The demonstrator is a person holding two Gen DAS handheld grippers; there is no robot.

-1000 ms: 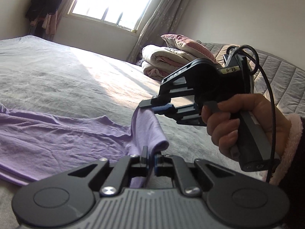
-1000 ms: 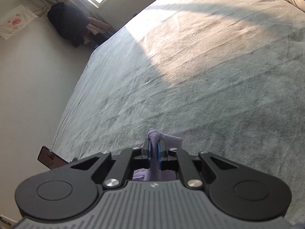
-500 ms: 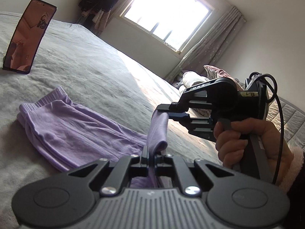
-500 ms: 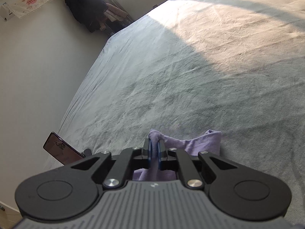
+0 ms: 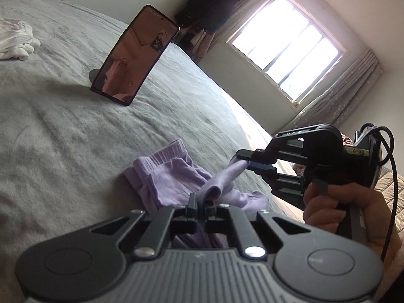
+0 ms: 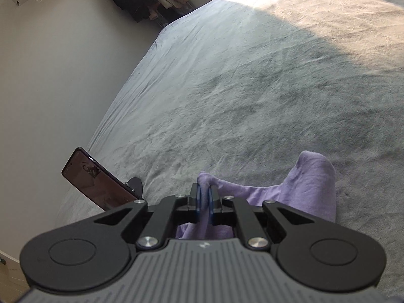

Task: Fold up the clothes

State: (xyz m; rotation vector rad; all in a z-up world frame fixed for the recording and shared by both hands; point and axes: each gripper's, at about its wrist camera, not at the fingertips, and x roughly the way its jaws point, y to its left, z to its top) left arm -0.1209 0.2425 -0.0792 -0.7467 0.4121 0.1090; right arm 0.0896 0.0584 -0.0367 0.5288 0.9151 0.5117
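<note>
1. Now both grippers are clenched on the same lilac garment (image 5: 166, 176): the left gripper (image 5: 200, 208) pinches one bunched edge, and the right gripper (image 5: 248, 162), held in a person's hand (image 5: 335, 209), pinches another edge just beside it. The right wrist view shows its blue pads (image 6: 198, 199) squeezing cloth, with a lilac flap draped off to the right.
2. The rest of the garment lies on the grey bedspread (image 5: 75, 139); its ribbed band sits on the far side, toward the propped phone (image 5: 133, 55).
3. The step in hand looks like carrying the pinched edge over the resting part to lay a fold.
4. Keep the two grips level with each other, so the carried edge comes down straight and not skewed.
5. Hold the cloth between the grippers lightly taut; slack there bunches, as the roll near the left jaws suggests.
6. Aim the carried edge to meet the ribbed band, then lower before letting go, so nothing flops back.
7. Steer clear of the phone; a swinging flap could knock it off its stand.
</note>
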